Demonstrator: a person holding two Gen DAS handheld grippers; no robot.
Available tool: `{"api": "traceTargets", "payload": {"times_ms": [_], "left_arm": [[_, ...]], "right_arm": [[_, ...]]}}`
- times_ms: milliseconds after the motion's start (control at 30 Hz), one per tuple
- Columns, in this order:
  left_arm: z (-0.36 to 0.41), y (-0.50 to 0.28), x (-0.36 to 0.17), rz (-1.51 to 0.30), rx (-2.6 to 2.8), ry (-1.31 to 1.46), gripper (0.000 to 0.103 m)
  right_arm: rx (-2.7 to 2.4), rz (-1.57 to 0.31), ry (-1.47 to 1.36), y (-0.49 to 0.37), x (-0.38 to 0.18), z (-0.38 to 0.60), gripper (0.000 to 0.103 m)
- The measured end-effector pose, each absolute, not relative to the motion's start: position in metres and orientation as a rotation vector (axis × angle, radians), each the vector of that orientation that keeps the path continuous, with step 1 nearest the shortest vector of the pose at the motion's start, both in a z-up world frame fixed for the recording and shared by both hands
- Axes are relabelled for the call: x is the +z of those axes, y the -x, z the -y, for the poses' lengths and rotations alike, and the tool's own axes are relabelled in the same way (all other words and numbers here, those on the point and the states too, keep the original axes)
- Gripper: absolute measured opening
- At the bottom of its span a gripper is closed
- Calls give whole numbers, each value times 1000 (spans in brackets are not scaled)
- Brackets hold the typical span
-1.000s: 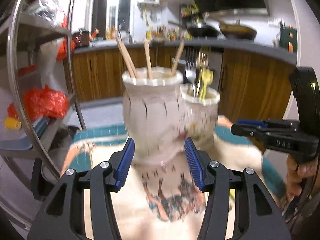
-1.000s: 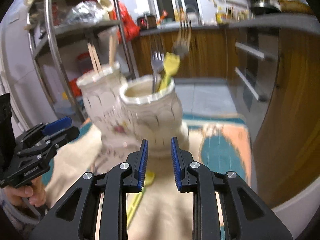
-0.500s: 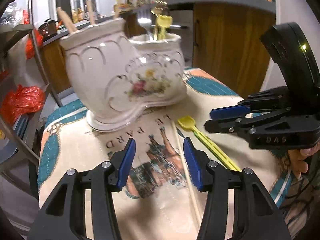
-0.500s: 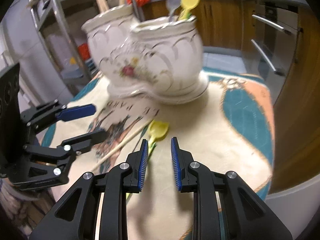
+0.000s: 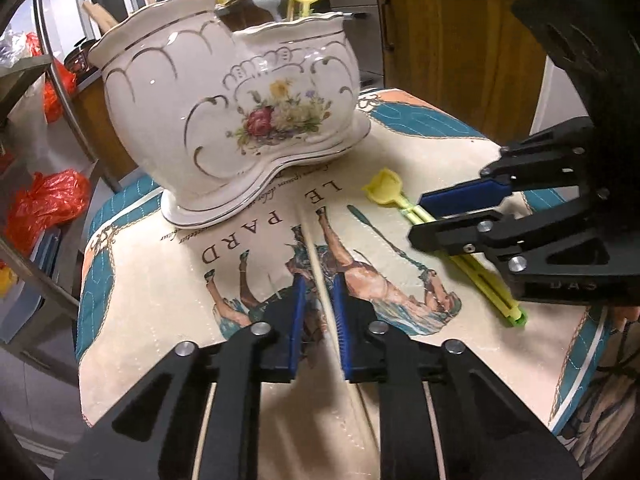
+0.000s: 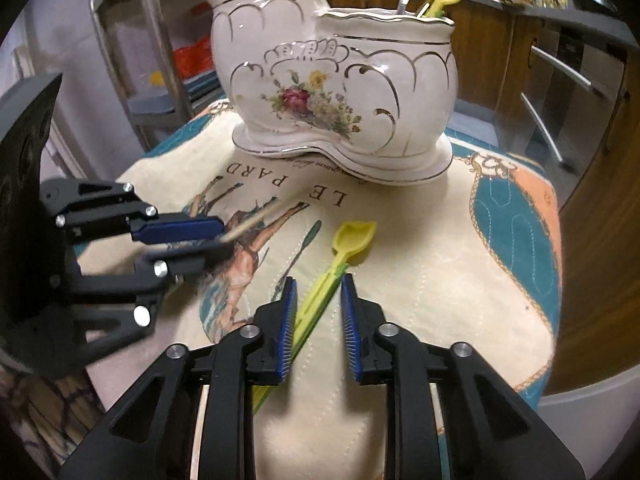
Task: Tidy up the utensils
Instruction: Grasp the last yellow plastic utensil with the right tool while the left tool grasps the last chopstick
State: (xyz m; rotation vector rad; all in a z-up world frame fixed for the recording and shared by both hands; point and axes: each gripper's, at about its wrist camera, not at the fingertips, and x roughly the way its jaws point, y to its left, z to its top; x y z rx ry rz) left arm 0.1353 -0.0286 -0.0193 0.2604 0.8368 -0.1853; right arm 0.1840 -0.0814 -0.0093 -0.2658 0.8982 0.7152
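Only the left wrist view shows the chopstick [image 5: 316, 264] between open jaws.

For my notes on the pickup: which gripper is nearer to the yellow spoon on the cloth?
Right. The right gripper straddles the spoon at its handle, jaws open on either side. The left gripper is off to the side, around a wooden chopstick.

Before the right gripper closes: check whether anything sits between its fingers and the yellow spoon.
Nothing visible does. The yellow spoon lies flat on the cloth with its handle already running between the open fingers of the right gripper. The left gripper is off to the side over a chopstick, clear of the spoon.
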Motion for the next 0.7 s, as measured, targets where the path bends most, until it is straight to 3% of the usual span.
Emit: {"api": "traceTargets", "payload": {"times_ms": [400, 700], "left_arm": [[21, -149, -16, -927, -193, -267, 15], [26, -183, -6, -1157, -271, -331, 15]], "right_arm": [[691, -1010, 365, -187, -4, 105, 17], [684, -1235, 445, -212, -1, 82, 17]]}}
